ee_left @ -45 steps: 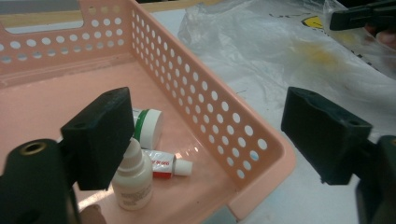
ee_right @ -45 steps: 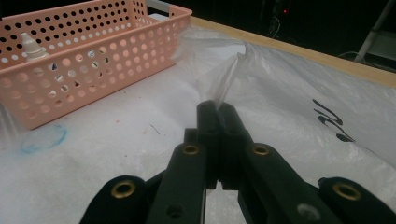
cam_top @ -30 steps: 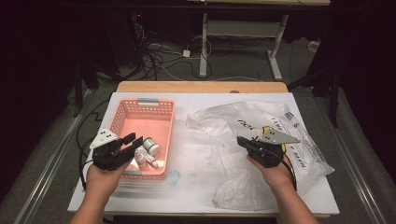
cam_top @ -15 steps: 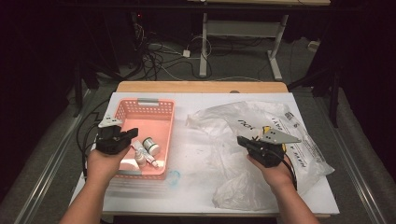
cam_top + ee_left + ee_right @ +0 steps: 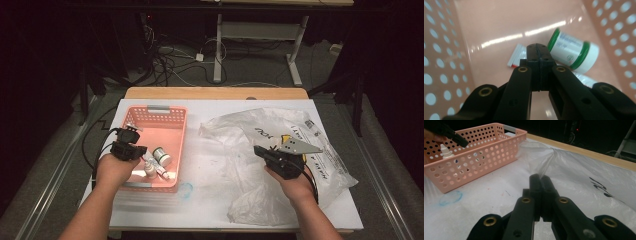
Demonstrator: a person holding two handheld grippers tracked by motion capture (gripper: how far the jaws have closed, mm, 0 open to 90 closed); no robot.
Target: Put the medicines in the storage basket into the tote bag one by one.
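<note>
A pink perforated basket [image 5: 177, 131] stands on the left of the table. In it lie a white jar with green bands [image 5: 571, 51], a flat white packet [image 5: 515, 58] and a white dropper bottle [image 5: 150, 169]. My left gripper [image 5: 131, 149] hangs over the basket's left side and points down into it. Its jaws are shut and empty [image 5: 537, 47], just above the packet. My right gripper [image 5: 258, 149] rests low over a crumpled clear plastic bag [image 5: 240, 135], jaws shut [image 5: 541, 177] with nothing between them. The basket [image 5: 481, 152] and the bag [image 5: 579, 167] lie ahead of it.
A white sheet covers the table [image 5: 210, 200], with a blue ring mark [image 5: 186, 189] in front of the basket. The bag carries printed labels [image 5: 312, 131] at its right. A wooden edge [image 5: 215, 93] runs along the back. Cables lie on the floor beyond.
My left gripper has moved from the basket's front left corner to above its left side and tipped down into it. The right gripper has stayed in place.
</note>
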